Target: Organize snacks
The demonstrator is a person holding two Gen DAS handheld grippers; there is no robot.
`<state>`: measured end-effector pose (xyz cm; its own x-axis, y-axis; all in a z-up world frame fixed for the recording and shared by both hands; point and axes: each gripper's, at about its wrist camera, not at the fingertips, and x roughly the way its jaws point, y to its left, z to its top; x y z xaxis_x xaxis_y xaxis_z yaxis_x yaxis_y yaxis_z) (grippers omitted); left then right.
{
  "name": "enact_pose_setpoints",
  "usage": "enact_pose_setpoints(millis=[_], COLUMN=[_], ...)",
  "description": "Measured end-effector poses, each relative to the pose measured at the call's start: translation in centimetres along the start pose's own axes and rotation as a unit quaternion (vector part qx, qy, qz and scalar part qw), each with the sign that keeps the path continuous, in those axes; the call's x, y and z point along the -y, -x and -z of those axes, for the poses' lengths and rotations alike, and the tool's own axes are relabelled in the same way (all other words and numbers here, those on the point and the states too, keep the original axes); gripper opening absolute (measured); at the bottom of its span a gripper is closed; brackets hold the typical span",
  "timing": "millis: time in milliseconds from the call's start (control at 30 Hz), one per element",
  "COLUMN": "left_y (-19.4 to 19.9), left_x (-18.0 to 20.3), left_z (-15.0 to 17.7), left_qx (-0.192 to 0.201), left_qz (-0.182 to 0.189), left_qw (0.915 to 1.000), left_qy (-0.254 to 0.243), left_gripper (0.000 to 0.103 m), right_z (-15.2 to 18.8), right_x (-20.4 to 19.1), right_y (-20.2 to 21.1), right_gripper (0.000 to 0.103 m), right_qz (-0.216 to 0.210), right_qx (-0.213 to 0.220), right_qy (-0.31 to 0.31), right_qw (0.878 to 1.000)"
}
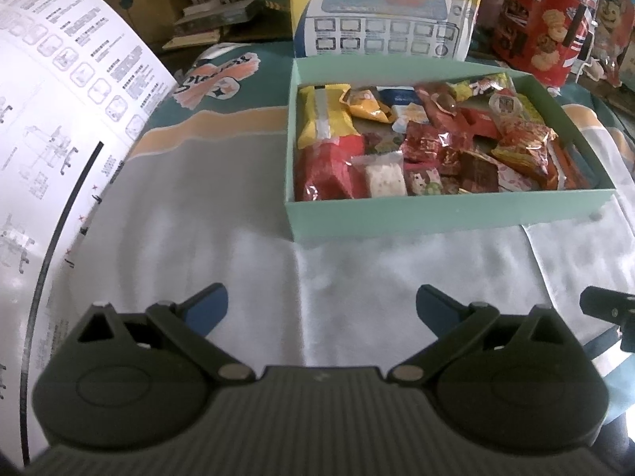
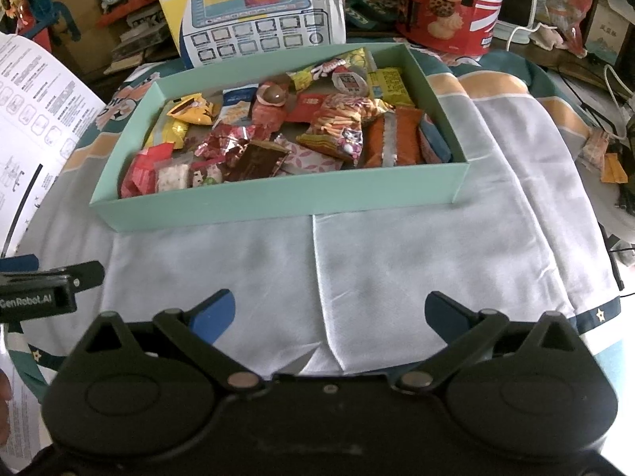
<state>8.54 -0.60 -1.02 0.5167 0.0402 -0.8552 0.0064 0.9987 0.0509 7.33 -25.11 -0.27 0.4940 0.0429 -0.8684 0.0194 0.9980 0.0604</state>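
Observation:
A mint-green open box (image 1: 448, 212) (image 2: 278, 202) stands on the pale cloth, filled with several wrapped snacks: a yellow packet (image 1: 323, 115), red packets (image 1: 329, 162), an orange chip bag (image 2: 341, 123) and orange bars (image 2: 391, 137). My left gripper (image 1: 321, 309) is open over bare cloth, short of the box's near wall and to its left. My right gripper (image 2: 331, 313) is open too, low over the cloth in front of the box. Neither holds anything. The left gripper's finger (image 2: 51, 281) shows at the left edge of the right wrist view.
A large printed paper sheet (image 1: 59, 127) rises on the left. Behind the box stand a toy keyboard package (image 2: 254, 12) and a red biscuit tin (image 2: 448, 4). Clutter and cables (image 2: 615, 91) lie to the right. Pale cloth (image 2: 397, 261) stretches before the box.

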Motion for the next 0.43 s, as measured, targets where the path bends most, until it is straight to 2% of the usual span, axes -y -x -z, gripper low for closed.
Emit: enact_pose_setpoints(millis=[433], left_y=[0.25], left_x=[0.07], left_z=[0.15], left_qx=[0.01], left_qz=[-0.009], left_qw=[0.9999], left_qy=[-0.008], left_gripper=[0.103], right_z=[-0.1], right_x=[0.0], right_y=[0.09], right_gripper=[0.103], right_qz=[0.005], right_qx=[0.006], right_qy=[0.002], right_qw=[1.0])
